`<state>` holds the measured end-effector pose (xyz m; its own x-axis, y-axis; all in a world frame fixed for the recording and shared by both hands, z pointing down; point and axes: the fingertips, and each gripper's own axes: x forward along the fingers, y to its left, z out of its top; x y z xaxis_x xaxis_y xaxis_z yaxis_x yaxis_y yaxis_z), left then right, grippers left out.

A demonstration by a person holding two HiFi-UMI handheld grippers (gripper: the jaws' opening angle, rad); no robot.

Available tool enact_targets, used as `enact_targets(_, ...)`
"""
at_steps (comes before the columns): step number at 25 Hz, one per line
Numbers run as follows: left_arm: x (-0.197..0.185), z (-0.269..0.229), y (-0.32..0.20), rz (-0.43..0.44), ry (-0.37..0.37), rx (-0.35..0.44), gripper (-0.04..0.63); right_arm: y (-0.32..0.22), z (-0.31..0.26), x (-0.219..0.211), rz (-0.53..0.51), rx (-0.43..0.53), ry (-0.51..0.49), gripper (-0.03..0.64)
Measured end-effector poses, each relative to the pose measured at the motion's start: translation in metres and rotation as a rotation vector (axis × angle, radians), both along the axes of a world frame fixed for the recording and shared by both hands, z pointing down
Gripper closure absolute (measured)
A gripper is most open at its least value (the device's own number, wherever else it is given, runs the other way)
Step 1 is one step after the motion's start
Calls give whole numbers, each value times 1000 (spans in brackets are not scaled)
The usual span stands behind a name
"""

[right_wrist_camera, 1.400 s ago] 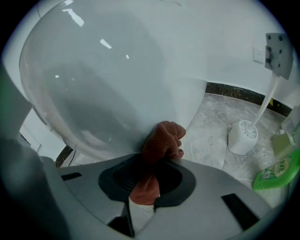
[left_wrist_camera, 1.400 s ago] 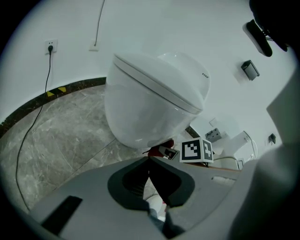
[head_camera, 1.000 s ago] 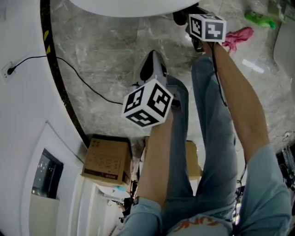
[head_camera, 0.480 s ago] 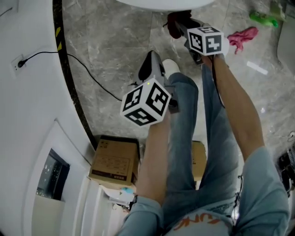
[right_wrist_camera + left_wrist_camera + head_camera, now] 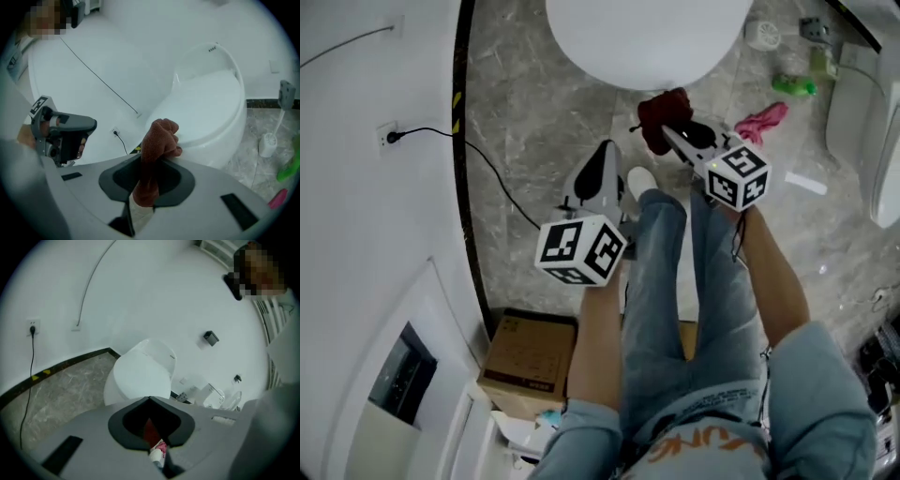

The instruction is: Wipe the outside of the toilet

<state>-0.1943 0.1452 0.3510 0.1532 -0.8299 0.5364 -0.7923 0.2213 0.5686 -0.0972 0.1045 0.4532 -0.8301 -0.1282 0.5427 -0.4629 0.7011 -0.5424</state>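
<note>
Gripping a dark red cloth [image 5: 158, 140], your right gripper [image 5: 675, 139] has its jaws clamped on the fabric, and the bunched upper end stands out above the jaw tips. In the right gripper view that end lies against the front edge of the toilet [image 5: 211, 108]; whether it is actually touching cannot be confirmed. In the head view the cloth [image 5: 664, 114] sits just below the toilet's [image 5: 647, 37] rounded front, above your right knee.

Your left gripper [image 5: 605, 157] is off to the left, apart from the toilet, over the marble floor [image 5: 525, 122]. Its jaws meet at the tips and nothing stands out beyond them. A red and pink patch shows in the dark opening behind the tips; it cannot be identified.

Note the surroundings:
- A pink rag [image 5: 761, 120] and a green bottle [image 5: 794, 86] lie on the floor to the right.
- A cardboard box [image 5: 530, 366] stands by the white wall [image 5: 366, 234].
- A black cable [image 5: 492, 178] runs from a wall socket [image 5: 389, 136].
</note>
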Motion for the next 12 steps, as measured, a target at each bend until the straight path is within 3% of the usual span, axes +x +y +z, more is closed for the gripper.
enact_targets(4,-10,-65,-13,50,-101,55,598,-10,-90,-9,12,90,-44,543)
enact_targets(12,-33,-188,-27,-24,-161,167,598,-28,-261,-31,18,305,-103,542)
